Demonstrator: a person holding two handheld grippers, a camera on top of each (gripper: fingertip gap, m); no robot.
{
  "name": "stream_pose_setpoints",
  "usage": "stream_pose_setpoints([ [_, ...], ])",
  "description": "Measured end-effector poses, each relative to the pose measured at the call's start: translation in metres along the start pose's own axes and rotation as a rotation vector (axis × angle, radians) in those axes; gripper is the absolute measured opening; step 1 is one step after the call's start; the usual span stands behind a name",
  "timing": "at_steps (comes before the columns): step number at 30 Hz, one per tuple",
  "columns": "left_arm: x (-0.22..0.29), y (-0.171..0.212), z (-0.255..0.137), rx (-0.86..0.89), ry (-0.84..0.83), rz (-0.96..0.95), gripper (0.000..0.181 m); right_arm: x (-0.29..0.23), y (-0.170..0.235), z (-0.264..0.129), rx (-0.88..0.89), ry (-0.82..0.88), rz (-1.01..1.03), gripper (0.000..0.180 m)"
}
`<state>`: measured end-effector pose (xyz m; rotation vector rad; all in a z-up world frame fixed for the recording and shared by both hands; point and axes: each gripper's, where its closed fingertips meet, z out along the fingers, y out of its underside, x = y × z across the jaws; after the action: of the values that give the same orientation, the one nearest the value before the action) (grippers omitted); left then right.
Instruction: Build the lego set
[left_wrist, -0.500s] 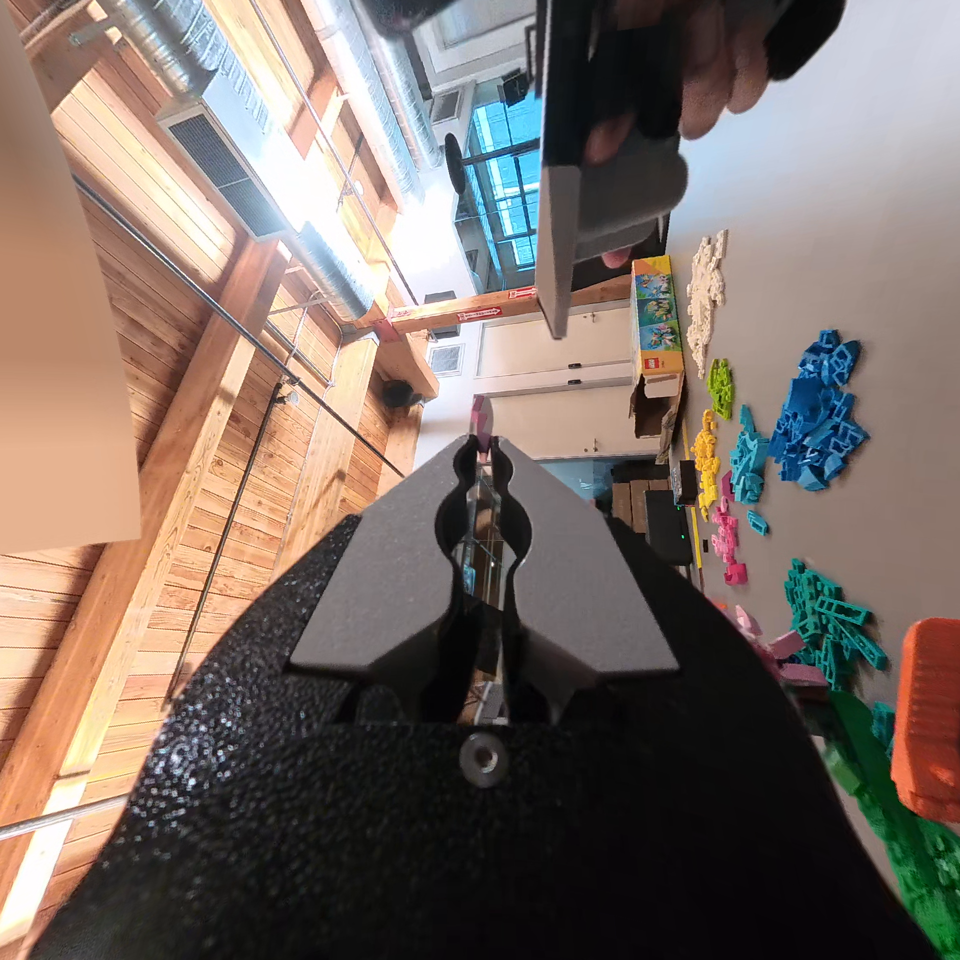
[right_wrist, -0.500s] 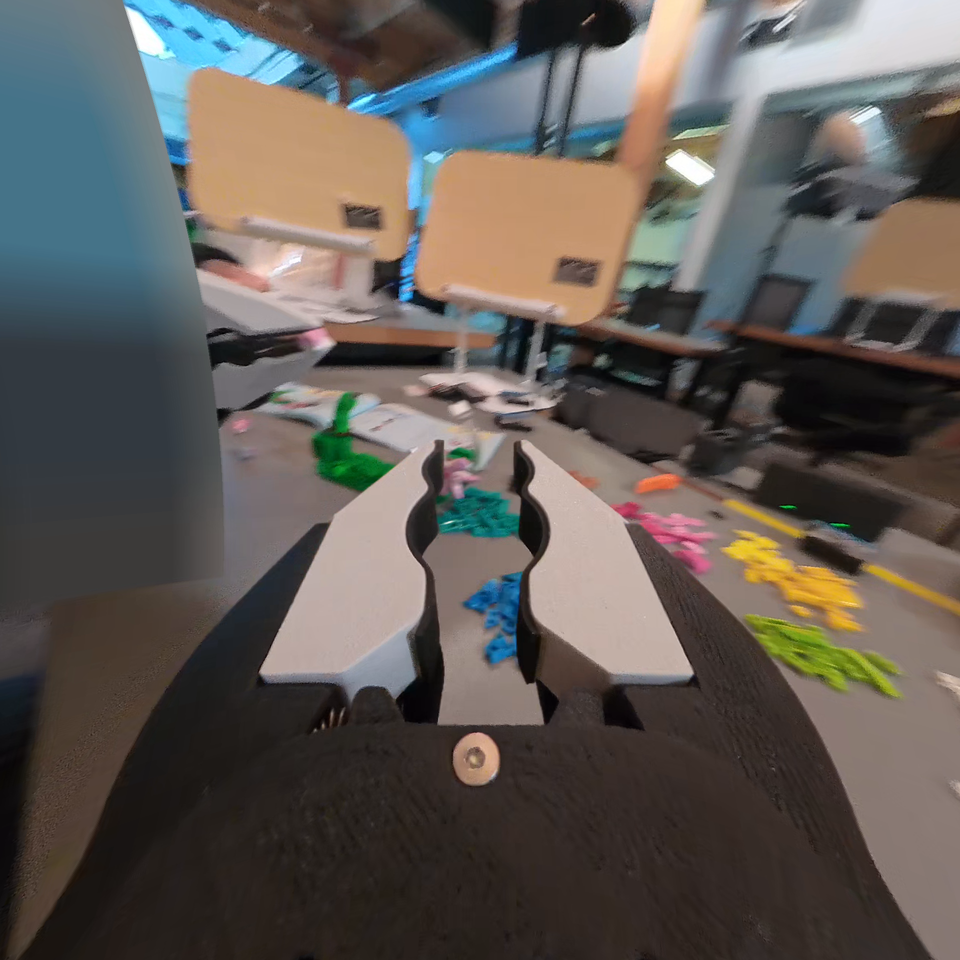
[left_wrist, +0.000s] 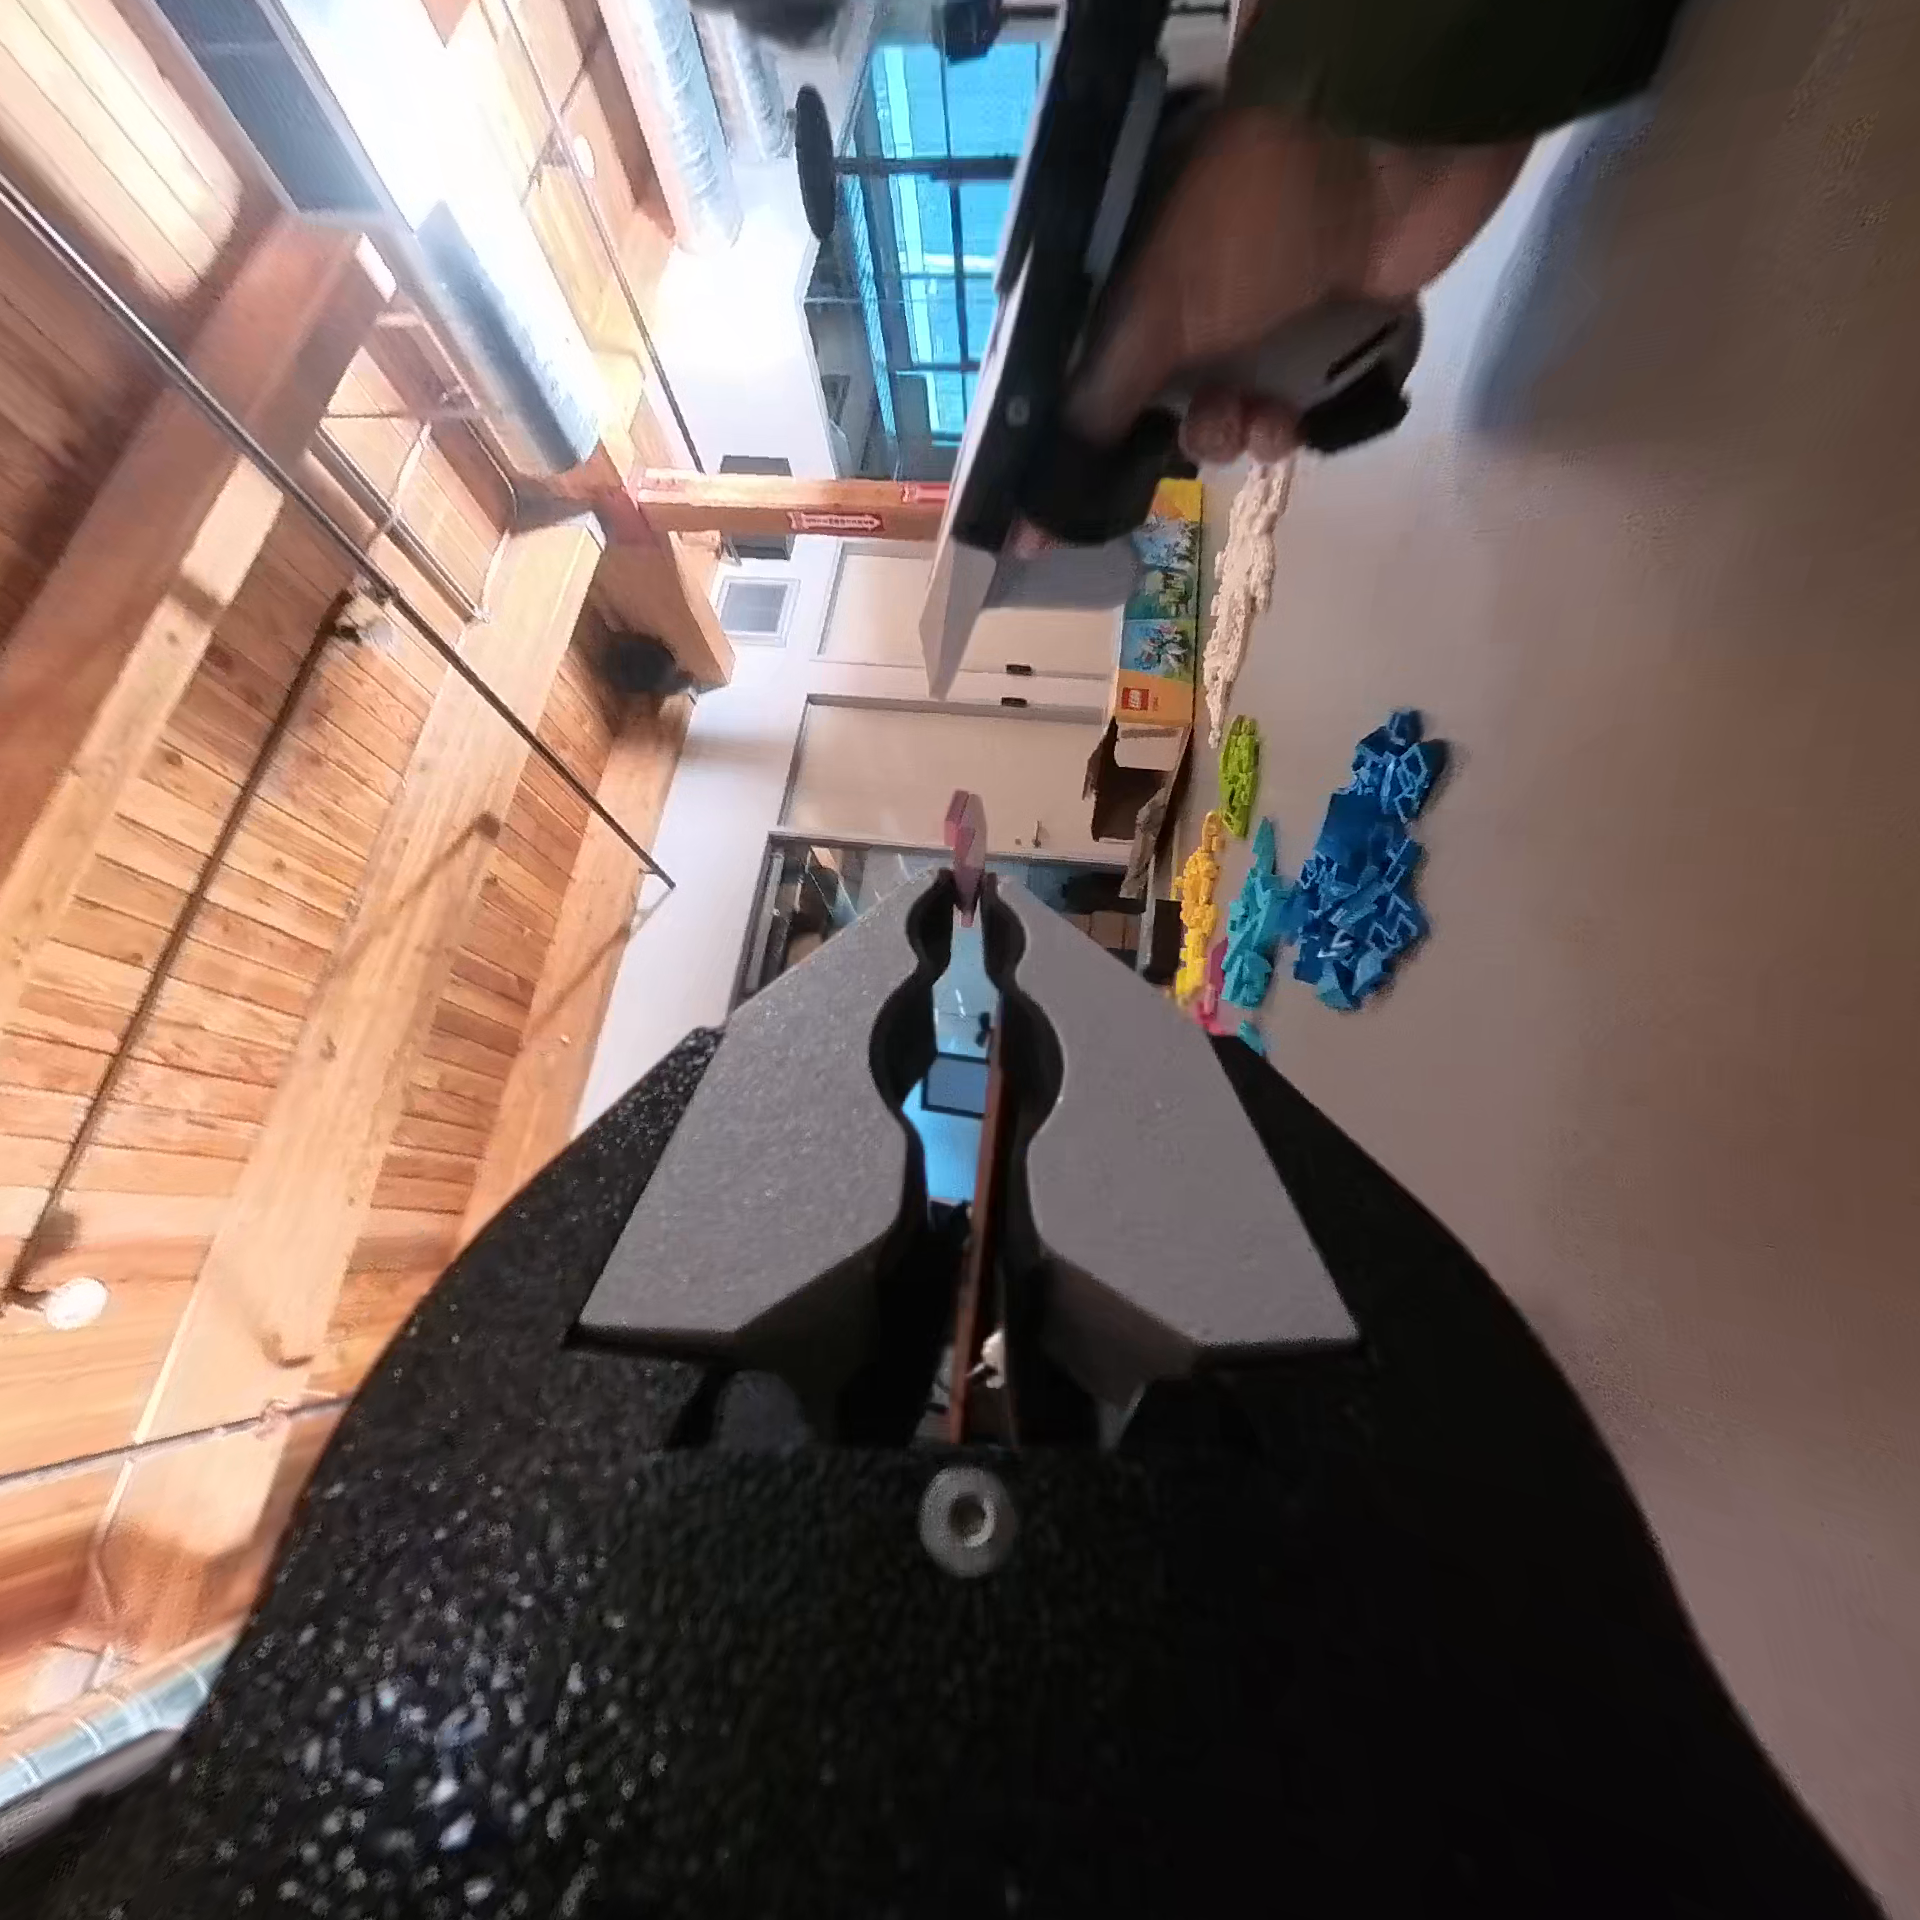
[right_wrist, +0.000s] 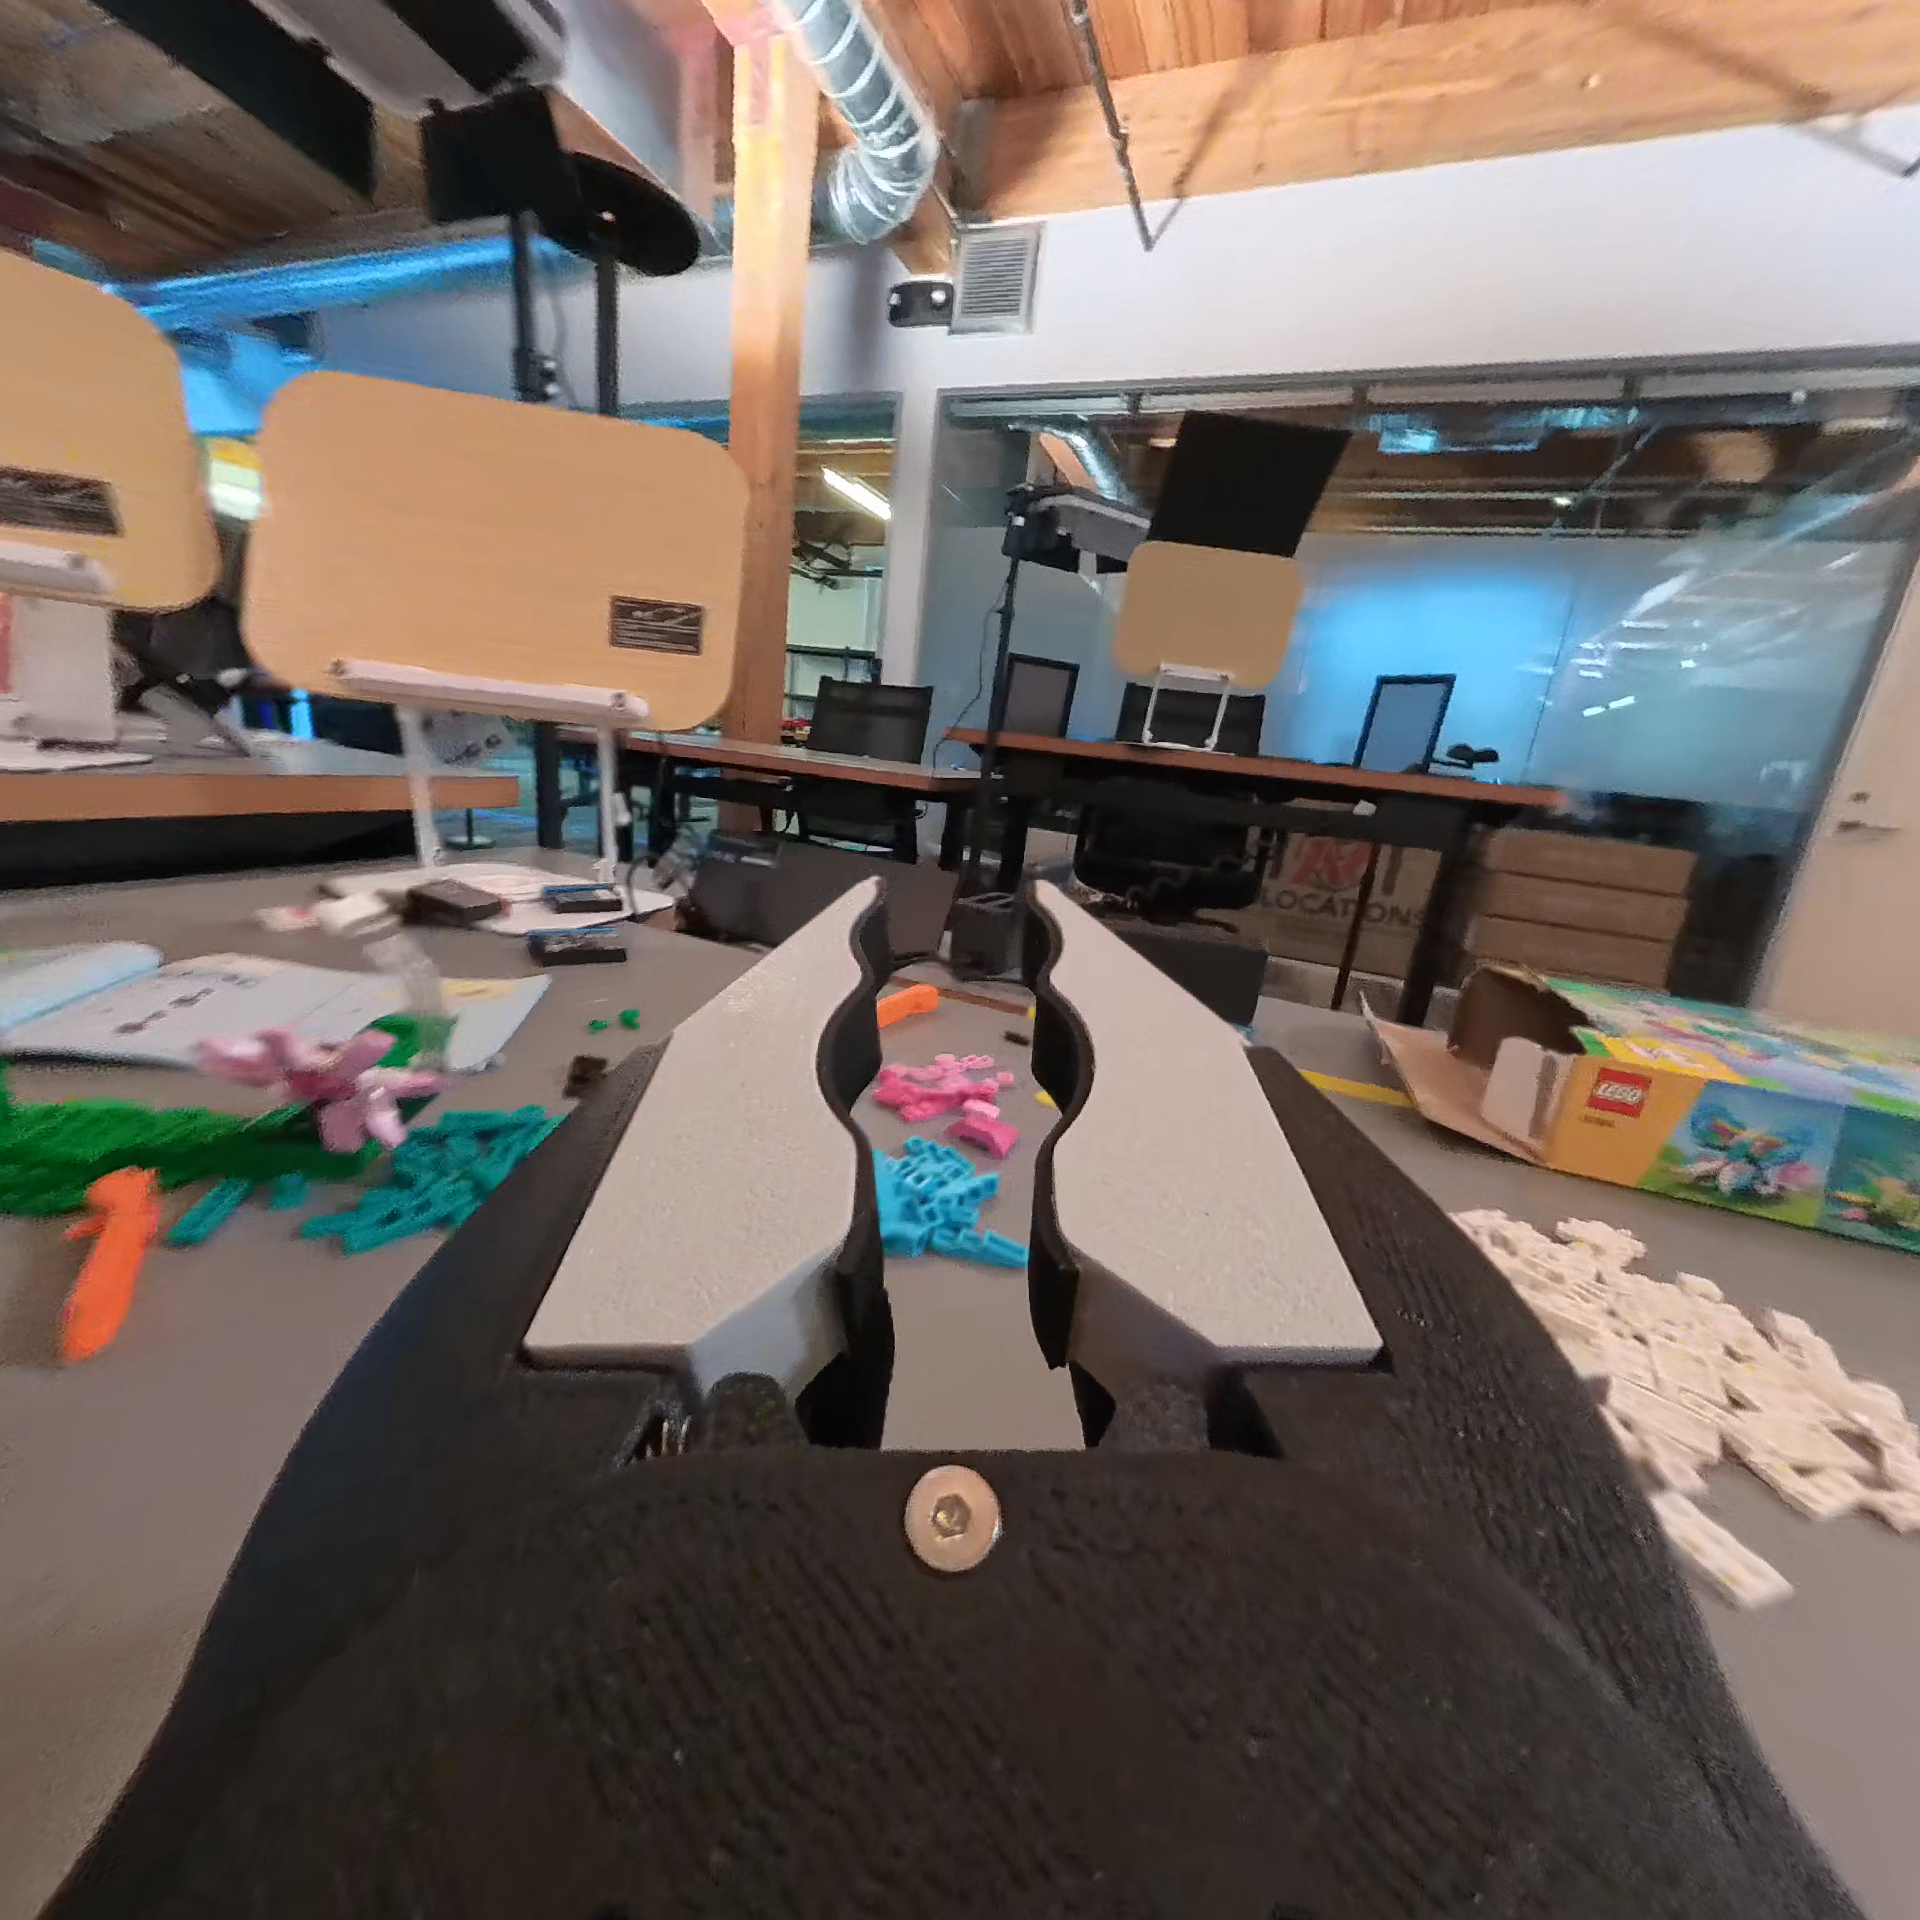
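My left gripper (left_wrist: 966, 883) is shut on a small pink lego piece (left_wrist: 966, 831) that sticks out past its tips; it is held in the air, rolled sideways to the grey table (left_wrist: 1662, 935). My right gripper (right_wrist: 956, 899) is open and empty, above the table, pointing over a light blue pile (right_wrist: 935, 1195) and a pink pile (right_wrist: 951, 1091). The right gripper also shows in the left wrist view (left_wrist: 966, 613), held by a hand (left_wrist: 1278, 270). A partly built green plant with a pink flower (right_wrist: 332, 1081) stands at left.
Sorted piles lie on the table: white (right_wrist: 1714, 1382), teal (right_wrist: 436, 1174), dark blue (left_wrist: 1361, 862), yellow (left_wrist: 1200, 904), lime (left_wrist: 1238, 758). An orange tool (right_wrist: 104, 1247), an instruction booklet (right_wrist: 239, 1003) and the opened set box (right_wrist: 1704, 1101) lie around them.
The right gripper has swung to the right and its jaws stand wider. The left view has shifted, with the green build and orange tool out of sight; it still holds the pink piece.
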<state>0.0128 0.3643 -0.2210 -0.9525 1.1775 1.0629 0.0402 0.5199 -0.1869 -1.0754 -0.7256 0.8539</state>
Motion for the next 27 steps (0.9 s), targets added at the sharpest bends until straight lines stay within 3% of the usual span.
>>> stream_pose_setpoints([
  [5, 0.004, 0.016, 0.004, -0.070, -0.002, -0.012, 0.002, 0.038, 0.024, 0.045, -0.005, 0.104, 0.053, 0.022],
  [9, -0.003, 0.030, 0.003, -0.125, -0.048, 0.026, 0.002, 0.031, 0.030, 0.067, 0.015, 0.036, 0.050, 0.022],
  [16, 0.002, 0.054, 0.003, -0.200, -0.047, -0.074, 0.002, -0.024, 0.015, 0.057, 0.065, -0.185, -0.058, 0.019],
  [27, 0.013, 0.071, 0.007, -0.257, -0.012, -0.162, 0.002, -0.053, 0.027, 0.057, 0.021, -0.301, -0.153, 0.017],
])
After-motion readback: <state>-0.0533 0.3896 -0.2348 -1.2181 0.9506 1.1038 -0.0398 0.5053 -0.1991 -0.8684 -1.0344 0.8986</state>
